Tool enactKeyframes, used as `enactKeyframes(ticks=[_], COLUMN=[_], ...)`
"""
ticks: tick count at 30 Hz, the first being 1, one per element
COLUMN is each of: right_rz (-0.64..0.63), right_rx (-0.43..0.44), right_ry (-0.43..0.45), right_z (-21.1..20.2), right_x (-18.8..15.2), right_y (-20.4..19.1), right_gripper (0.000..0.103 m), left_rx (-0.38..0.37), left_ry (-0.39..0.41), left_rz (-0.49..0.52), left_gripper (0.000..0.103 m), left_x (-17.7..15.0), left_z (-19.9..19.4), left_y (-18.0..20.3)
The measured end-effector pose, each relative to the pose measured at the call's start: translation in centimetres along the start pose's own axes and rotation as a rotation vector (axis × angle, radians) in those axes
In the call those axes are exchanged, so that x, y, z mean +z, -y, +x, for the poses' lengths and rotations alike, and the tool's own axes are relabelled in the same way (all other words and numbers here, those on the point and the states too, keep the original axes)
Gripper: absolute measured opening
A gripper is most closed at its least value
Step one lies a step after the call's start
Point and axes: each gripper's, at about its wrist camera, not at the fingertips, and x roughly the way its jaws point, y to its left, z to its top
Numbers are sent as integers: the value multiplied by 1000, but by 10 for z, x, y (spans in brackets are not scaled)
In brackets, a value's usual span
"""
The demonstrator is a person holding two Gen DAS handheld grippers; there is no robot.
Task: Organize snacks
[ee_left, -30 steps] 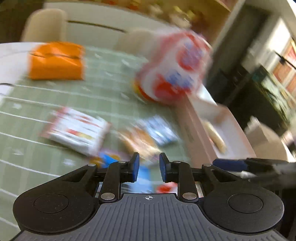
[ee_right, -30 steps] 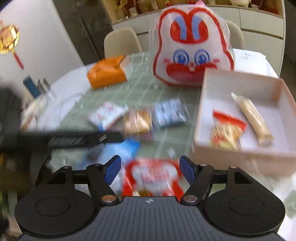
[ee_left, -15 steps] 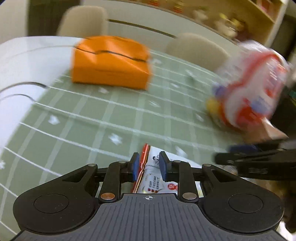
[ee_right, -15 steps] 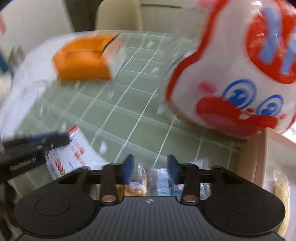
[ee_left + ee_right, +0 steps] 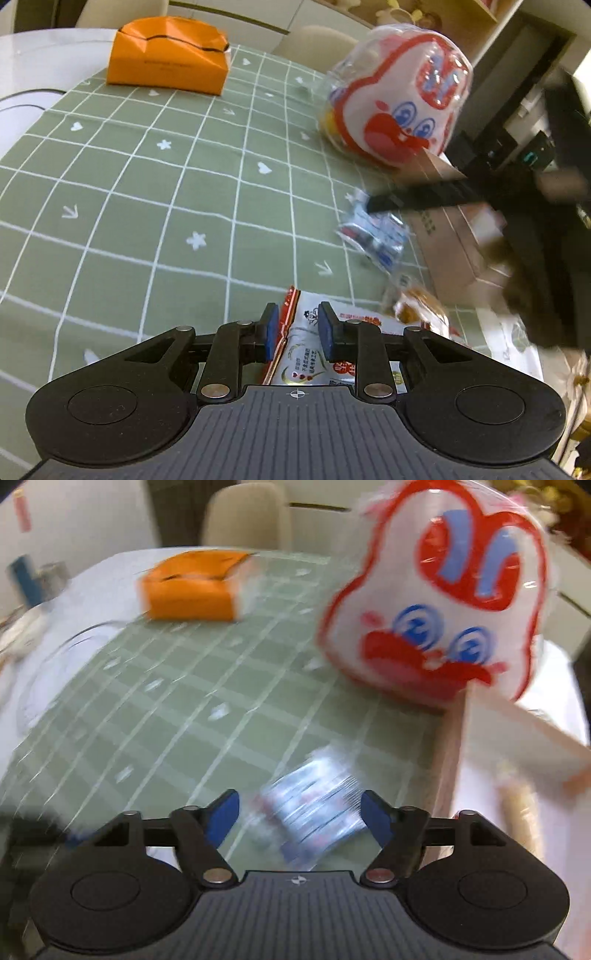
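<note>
My left gripper [image 5: 295, 328] has its fingers narrowly apart over the near end of a white and red snack packet [image 5: 314, 354] lying on the green checked cloth [image 5: 147, 192]. A blue and white packet [image 5: 373, 236] and a brown snack [image 5: 417, 306] lie to its right. My right gripper [image 5: 299, 812] is wide open, with the blue and white packet [image 5: 314, 808] lying between its fingers on the cloth. The right gripper's finger [image 5: 424, 197] reaches in from the right in the left wrist view.
A pale cardboard box [image 5: 458, 760] stands at the right with a long wrapped snack [image 5: 521, 812] inside. A big rabbit-face bag [image 5: 436, 613] stands behind it. An orange box [image 5: 192, 587] sits at the back left. Chairs stand beyond the table.
My right gripper has opened wide and moved right over the blue and white packet. My left gripper has stayed over the white and red packet, its fingers slightly wider apart.
</note>
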Motion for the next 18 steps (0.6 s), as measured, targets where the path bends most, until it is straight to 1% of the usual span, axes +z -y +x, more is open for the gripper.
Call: enactKeyframes(ticks=[1, 4, 5, 6, 7, 9, 11, 13, 14, 16, 17, 18], right_rz=[15, 40, 33, 26, 20, -1, -36, -57, -67, -102, -105, -93], right_rx=[17, 1, 8, 6, 6, 46, 71, 97, 108, 95, 85, 66], right_ry=[-27, -65, -91, -108, -120, -132, -138, -138, -122, -73, -61, -49], right_z=[10, 37, 43, 47, 46, 36, 21, 6, -3, -22, -28, -34], right_x=[9, 27, 28, 26, 20, 2, -24, -53, -64, -86, -94, -102], right_y=[5, 11, 10, 9, 6, -1, -9, -16, -17, -19, -18, -18], right_gripper=[74, 73, 62, 48, 42, 39, 39, 39, 39, 41, 53, 67], left_rx=[10, 19, 12, 0, -18, -56, -86, -99, -96, -82, -74, -65], left_ry=[7, 47, 56, 59, 58, 38, 18, -5, -15, -40, -48, -57], left_rz=[-2, -31, -43, -52, -56, -50, -29, 12, 39, 88, 97, 98], left_gripper=[27, 27, 27, 27, 27, 27, 27, 27, 28, 28, 28, 28], left_x=[-2, -9, -12, -16, -21, -30, -41, -52, -59, -70, -74, -78], left_z=[-4, -28, -36, -43, -49, -58, -64, -67, -68, -67, -65, -63], left_y=[2, 3, 3, 4, 6, 13, 21, 32, 38, 49, 52, 54])
